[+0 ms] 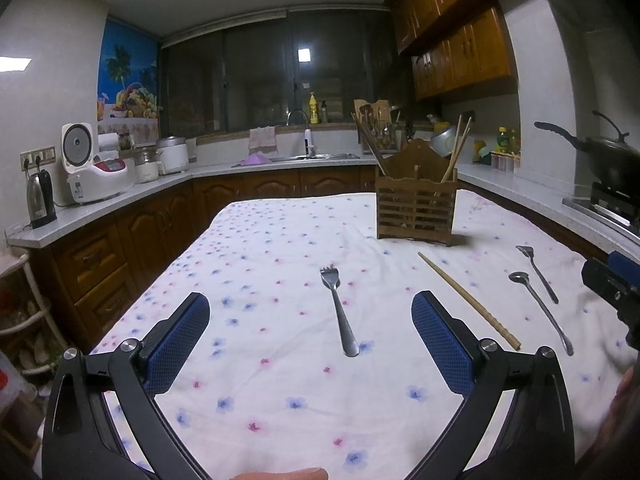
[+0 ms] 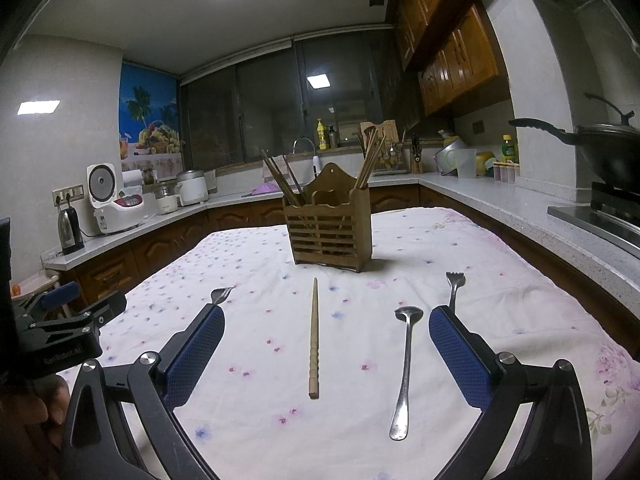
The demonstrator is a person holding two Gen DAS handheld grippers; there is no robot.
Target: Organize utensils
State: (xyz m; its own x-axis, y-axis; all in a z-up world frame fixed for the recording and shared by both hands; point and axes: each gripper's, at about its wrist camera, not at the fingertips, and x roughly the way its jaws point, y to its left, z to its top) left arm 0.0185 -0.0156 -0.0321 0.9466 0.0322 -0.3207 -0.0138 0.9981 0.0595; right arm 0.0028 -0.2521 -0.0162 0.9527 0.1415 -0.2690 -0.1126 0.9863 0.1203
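We hold the left claw (image 1: 310, 344) and right claw (image 2: 326, 356) wide, empty. Only the left view shows the whole fork (image 1: 340, 312); the right view shows the holder (image 2: 328, 228) at 12 o'clock.

Glossy metal fork (image 1: 339, 308), matt wooden chopstick (image 2: 314, 340), slatted wooden holder (image 2: 328, 236), cloth tablecloth (image 1: 260, 248).

Both tongs (image 1: 311, 344) (image 2: 327, 354) wide open, empty.

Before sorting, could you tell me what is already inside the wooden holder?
Chopsticks stick out of the wooden holder on both sides; their lower ends and the bottom are hidden by its slats.
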